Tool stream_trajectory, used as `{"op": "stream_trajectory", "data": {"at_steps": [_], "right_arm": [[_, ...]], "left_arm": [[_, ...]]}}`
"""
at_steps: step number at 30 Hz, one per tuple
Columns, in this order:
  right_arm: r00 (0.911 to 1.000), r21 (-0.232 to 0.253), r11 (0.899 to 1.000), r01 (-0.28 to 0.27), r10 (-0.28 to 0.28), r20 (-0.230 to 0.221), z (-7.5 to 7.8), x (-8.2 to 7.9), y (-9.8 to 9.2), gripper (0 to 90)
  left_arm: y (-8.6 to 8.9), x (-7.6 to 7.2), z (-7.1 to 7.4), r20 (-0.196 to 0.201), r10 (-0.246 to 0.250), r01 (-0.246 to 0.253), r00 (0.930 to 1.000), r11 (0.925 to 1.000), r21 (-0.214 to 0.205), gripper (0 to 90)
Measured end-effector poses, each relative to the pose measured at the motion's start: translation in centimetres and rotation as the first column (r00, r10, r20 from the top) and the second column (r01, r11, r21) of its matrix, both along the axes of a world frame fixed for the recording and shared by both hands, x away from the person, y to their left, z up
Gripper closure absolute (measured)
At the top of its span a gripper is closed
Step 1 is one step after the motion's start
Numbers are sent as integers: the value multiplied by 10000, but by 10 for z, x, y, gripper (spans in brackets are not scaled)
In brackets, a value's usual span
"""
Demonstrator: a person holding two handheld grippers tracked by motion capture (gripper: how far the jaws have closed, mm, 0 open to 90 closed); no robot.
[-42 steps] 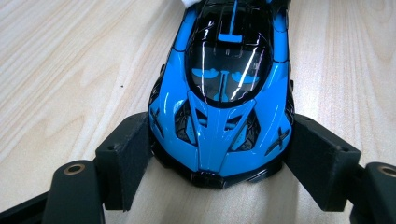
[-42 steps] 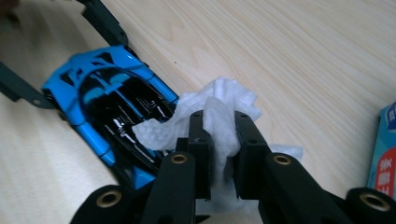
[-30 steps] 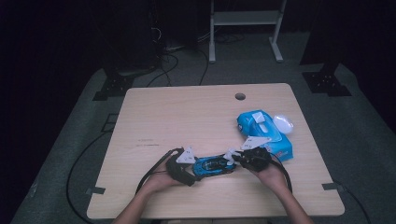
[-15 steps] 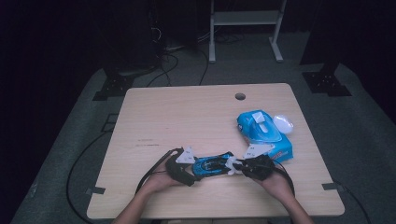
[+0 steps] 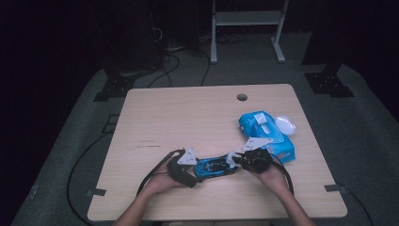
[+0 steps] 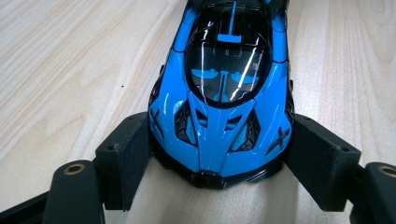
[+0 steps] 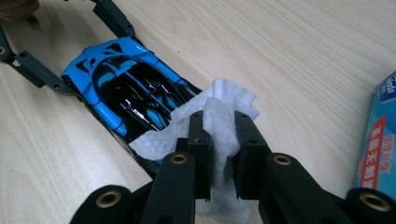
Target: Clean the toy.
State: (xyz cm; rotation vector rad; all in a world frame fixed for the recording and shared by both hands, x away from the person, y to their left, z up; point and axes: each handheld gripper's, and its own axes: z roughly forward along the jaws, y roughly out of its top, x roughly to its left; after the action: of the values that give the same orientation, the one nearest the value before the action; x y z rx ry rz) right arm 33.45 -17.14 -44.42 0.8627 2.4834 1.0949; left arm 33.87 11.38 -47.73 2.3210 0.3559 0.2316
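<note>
Near the table's front edge, our left gripper clamps the nose of the blue toy car, while our right gripper pinches a white wipe lying on the car's other end.

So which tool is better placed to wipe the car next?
Probably the right tool: it is shut on the white wipe, already at the blue toy car. The left tool clamps the car's nose.
</note>
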Motion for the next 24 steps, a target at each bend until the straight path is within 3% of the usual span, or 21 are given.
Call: {"op": "stream_trajectory", "data": {"at_steps": [7, 10, 15, 18, 24], "right_arm": [[9953, -12, 9956, -933, 933, 241, 8, -20, 12, 791], [9937, -238, 9934, -1124, 1123, -31, 0, -18, 24, 791], [9874, 62, 9874, -1580, 1580, 42, -1, -18, 51, 791], [9812, -115, 9812, -1928, 1929, 33, -1, -17, 64, 791], [9865, 37, 9865, -1637, 1637, -90, 1, -12, 58, 791]], "left_arm": [[0, 1, 0, -6, -36, 36, 10000, 10000, -36, 253], [-1, 0, 0, -2, -11, 11, 10000, 10000, 22, 254], [-1, 0, 0, 0, -17, 17, 10000, 10000, -2, 253], [0, 0, 0, 5, -21, 21, 10000, 10000, -17, 253], [-1, 1, 0, 11, -64, 64, 10000, 10000, 7, 253]]}}
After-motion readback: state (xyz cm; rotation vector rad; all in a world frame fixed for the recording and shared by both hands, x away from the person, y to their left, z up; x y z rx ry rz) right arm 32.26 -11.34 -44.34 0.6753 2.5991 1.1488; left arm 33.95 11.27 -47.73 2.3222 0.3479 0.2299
